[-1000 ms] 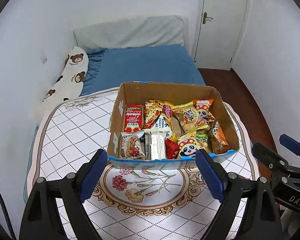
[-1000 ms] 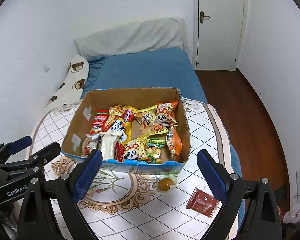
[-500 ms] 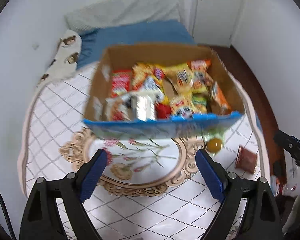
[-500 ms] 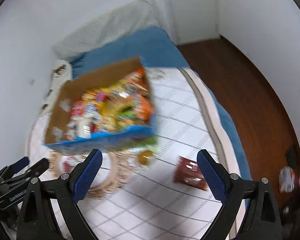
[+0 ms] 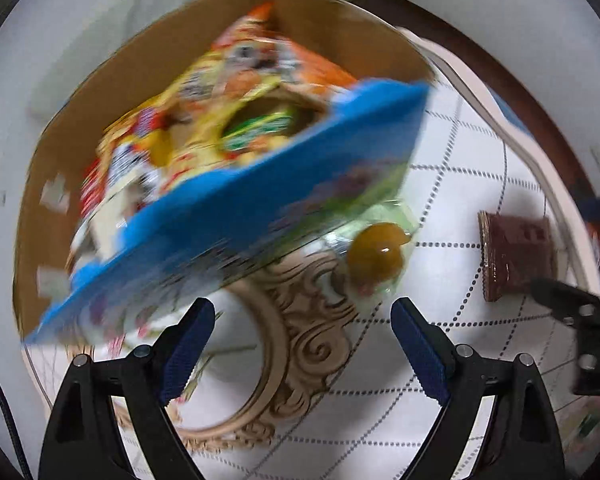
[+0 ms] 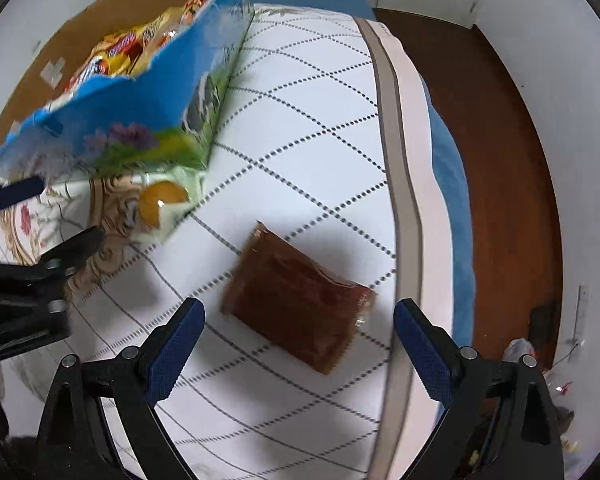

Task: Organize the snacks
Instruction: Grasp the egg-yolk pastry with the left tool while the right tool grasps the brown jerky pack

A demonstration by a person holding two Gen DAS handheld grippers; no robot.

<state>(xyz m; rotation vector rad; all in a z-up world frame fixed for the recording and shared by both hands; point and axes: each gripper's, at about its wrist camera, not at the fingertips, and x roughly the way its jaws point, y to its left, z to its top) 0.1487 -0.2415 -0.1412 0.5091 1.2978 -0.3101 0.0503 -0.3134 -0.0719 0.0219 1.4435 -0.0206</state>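
While both the left gripper (image 5: 302,344) and the right gripper (image 6: 298,344) are hovering spread wide and empty, the brown snack packet (image 6: 298,300) is lying near what is probably a jelly cup (image 6: 162,200) beside the snack box (image 6: 148,112).

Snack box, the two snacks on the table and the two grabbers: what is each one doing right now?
Snack box: open on top, full of packets, standing on the tablecloth.
Jelly cup: sealed, lying outside against the box's front corner.
Brown packet: sealed, lying flat, apart from the box.
Left gripper: open, empty, above the tablecloth.
Right gripper: open, empty, just above the brown packet.
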